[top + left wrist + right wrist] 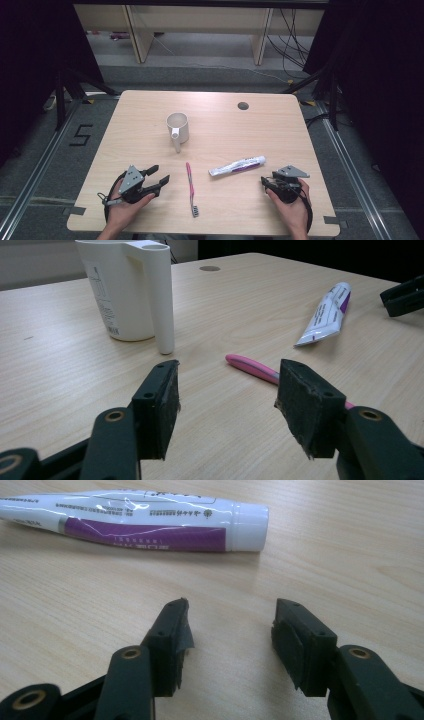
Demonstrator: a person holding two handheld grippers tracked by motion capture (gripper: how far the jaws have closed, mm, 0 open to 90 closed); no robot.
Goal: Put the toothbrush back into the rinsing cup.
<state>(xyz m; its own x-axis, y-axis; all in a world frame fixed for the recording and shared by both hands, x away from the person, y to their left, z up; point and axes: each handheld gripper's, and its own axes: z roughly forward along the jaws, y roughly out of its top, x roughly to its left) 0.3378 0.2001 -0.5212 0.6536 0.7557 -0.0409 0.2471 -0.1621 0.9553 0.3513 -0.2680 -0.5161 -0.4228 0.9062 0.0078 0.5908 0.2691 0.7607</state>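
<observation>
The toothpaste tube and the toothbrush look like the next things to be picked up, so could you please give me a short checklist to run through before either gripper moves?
1. Left gripper jaws open with nothing between them: ok.
2. Right gripper jaws open with nothing between them: ok.
3. Toothpaste tube lying flat just ahead of the right gripper, free on all sides: ok.
4. Toothbrush lying flat between the two grippers, touching nothing else: ok.
5. Cup standing upright, apart from brush and tube: ok.
6. Whether the cup is empty inside: cannot tell.
</observation>
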